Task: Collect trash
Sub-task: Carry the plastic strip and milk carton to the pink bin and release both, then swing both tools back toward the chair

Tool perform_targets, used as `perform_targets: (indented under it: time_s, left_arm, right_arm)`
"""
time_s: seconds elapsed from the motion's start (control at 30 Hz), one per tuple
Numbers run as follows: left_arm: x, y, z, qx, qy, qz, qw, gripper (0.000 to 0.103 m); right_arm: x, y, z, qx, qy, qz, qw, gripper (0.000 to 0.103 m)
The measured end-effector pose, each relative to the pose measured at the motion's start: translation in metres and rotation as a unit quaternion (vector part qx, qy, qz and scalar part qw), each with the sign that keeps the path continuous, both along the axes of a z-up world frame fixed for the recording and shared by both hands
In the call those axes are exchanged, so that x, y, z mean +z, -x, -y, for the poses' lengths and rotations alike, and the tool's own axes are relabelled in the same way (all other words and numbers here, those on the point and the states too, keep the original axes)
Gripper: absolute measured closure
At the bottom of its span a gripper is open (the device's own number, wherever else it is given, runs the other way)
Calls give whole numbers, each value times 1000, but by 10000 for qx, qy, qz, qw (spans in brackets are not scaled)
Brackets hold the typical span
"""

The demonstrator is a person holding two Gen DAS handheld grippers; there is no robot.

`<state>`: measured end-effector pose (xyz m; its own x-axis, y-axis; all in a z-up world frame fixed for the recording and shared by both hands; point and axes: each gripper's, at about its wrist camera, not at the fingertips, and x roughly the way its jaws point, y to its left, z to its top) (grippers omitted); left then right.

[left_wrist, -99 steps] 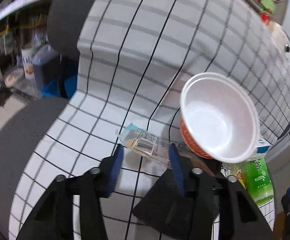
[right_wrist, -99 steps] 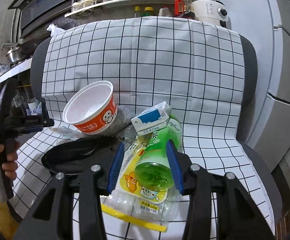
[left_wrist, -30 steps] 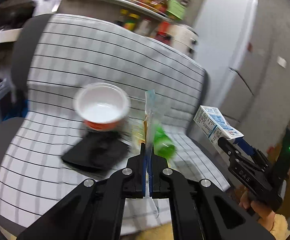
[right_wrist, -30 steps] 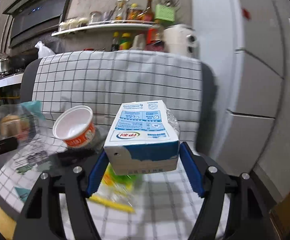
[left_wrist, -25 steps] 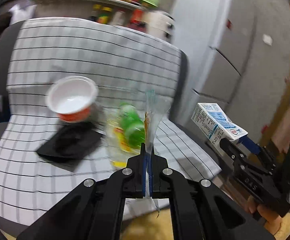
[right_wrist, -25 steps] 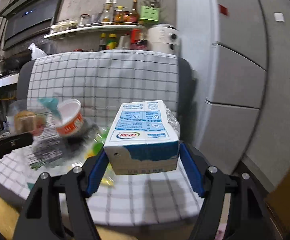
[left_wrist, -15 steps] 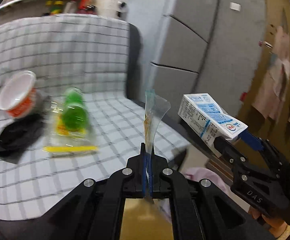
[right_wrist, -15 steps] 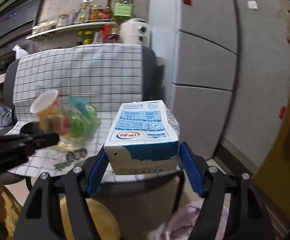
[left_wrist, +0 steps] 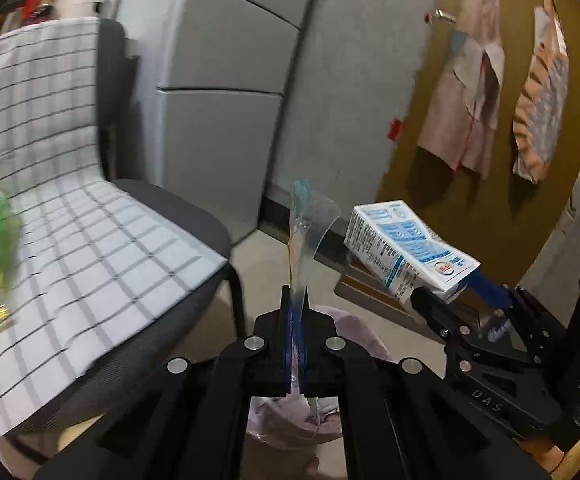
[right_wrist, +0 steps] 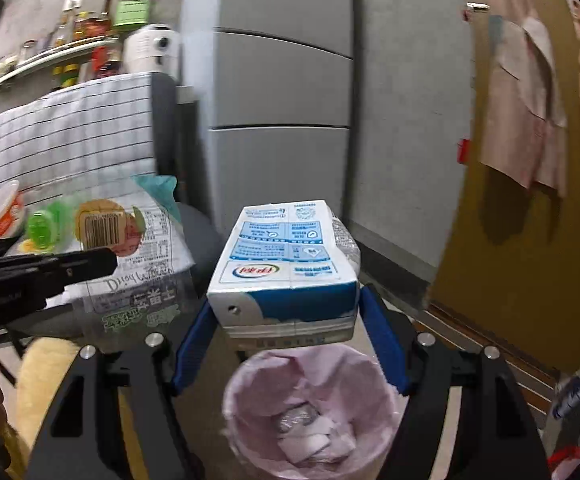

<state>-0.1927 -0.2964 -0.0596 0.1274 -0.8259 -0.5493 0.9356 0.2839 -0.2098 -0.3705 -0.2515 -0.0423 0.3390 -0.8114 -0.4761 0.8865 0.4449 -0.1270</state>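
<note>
Holding trash above a pink-lined round bin (right_wrist: 310, 408), our right hand-held gripper (right_wrist: 286, 344) clamps a blue-and-white milk carton (right_wrist: 286, 268); our left hand-held gripper (left_wrist: 295, 320) pinches a clear printed plastic wrapper (left_wrist: 302, 232) beside it

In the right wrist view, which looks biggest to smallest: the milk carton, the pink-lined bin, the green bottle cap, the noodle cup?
1. Pink-lined bin
2. Milk carton, nearly as big but nearest the camera, so unsure
3. Noodle cup and green bottle cap: alike, both blurred
</note>
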Motion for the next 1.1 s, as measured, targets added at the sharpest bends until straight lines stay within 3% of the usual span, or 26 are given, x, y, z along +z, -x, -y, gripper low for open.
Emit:
perform_targets:
  time_s: [0.23,0.43,0.5,0.6,0.7,0.83,0.97,1.1]
  left_arm:
    - [-25,5,47,-282,-233,-123,9993,101]
    - [-45,9,82,-459,-391,-157,9981,97]
    - [-53,7,93,-507,-527,-241,9970,91]
    - [-56,5,93,-490,-588,-315,9966,70]
    - [-47,1,81,-374,-506,-213,9978,66]
    - [-31,-17,49,42,-360,-175,9992,66]
    - [-20,-33,7,578,-359,-23,9977,66]
    - [-12,-50,-40,1154,-444,66,9923,66]
  right_arm:
    - [-28,23,26,-421,-207,3,9989,33]
    - [-62,36,51,-619,-678,-152,9957,31]
    - [-79,39,65,-726,-1002,-379,9916,27]
    - [-92,47,76,-866,-1447,-340,9851,26]
    - [-82,50,74,-931,-1360,-181,9862,26]
    - [-49,42,60,-828,-766,-50,9936,26]
    - [-8,19,37,-426,-234,115,9988,26]
    - [7,-8,20,49,-196,104,9997,26]
